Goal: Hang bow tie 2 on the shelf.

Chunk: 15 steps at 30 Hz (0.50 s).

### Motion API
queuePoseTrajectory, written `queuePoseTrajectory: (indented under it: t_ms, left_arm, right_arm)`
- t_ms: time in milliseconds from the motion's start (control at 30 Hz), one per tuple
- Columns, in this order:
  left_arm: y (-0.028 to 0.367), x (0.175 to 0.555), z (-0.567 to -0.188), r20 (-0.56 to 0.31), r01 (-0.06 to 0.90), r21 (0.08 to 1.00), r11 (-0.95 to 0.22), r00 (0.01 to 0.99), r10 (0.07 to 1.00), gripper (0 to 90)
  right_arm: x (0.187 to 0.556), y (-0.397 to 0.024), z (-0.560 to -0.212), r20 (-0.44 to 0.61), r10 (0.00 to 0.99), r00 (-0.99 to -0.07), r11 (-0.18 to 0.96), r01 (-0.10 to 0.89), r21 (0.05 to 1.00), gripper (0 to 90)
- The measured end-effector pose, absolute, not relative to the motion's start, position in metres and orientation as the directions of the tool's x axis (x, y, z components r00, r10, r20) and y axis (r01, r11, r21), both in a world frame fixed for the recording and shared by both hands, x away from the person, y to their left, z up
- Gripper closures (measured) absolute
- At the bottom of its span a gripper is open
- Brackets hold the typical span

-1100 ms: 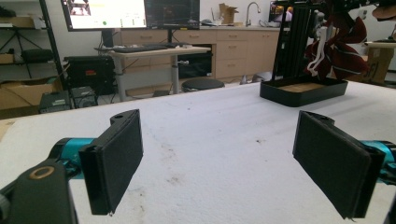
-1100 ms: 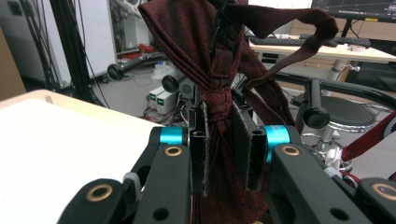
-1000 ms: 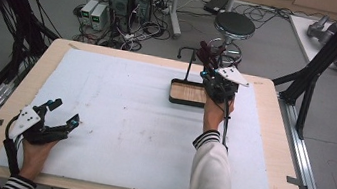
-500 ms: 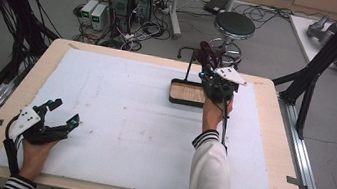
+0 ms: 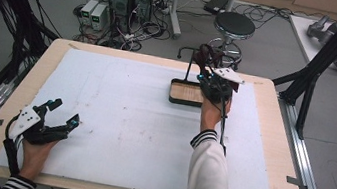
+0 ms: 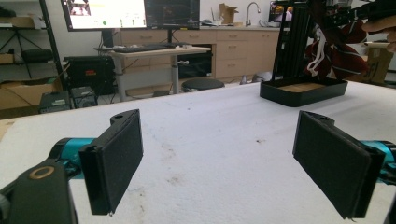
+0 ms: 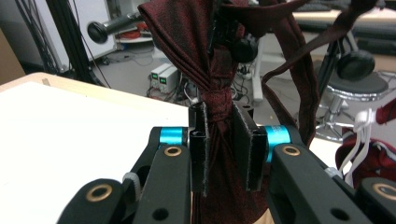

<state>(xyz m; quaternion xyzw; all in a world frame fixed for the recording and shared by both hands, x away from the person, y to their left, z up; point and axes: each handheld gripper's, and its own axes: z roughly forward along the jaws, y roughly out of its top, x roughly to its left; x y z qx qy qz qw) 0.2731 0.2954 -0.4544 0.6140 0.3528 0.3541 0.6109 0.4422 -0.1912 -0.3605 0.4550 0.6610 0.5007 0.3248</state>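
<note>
Dark red tie [image 7: 219,100]: hangs from a black stand [image 5: 187,64] whose tray [image 5: 184,93] sits at the counter's far right. No readable writing or brand on tie, stand or tongs.

Right tongs [image 7: 223,144]: clamped on the tie just below its knot, above the tray.

Left tongs [image 6: 219,158]: jaws spread wide, nothing between them, resting near the counter's [image 5: 267,94] near-left corner.

White mat [image 5: 118,112]: wide bare surface between the two tongs, well clear of the wooden edges.
</note>
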Motion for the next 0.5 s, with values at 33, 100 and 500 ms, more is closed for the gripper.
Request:
queuePoseTrajectory:
  t_ms: [33, 100, 500]
  left_arm:
    - [0.2954, 0.2731, -0.4545, 0.004, 0.0, 1.0, -0.005, 0.5, 0.866, 16.3]
    - [0.2954, 0.2731, -0.4544, 0.004, 0.0, 1.0, -0.005, 0.5, 0.866, 16.4]
    - [0.2953, 0.273, -0.4545, 0.005, 0.0, 1.0, -0.005, 0.5, 0.866, 16.4]
  right_arm:
    - [0.4425, -0.1915, -0.361, 0.029, 0.926, -0.378, 0.084, 0.28, 0.956, 77.6]
    - [0.4431, -0.1921, -0.3618, 0.041, 0.927, -0.372, 0.076, 0.293, 0.953, 77.6]
    - [0.4481, -0.1957, -0.3691, 0.116, 0.925, -0.362, 0.032, 0.378, 0.925, 77.4]
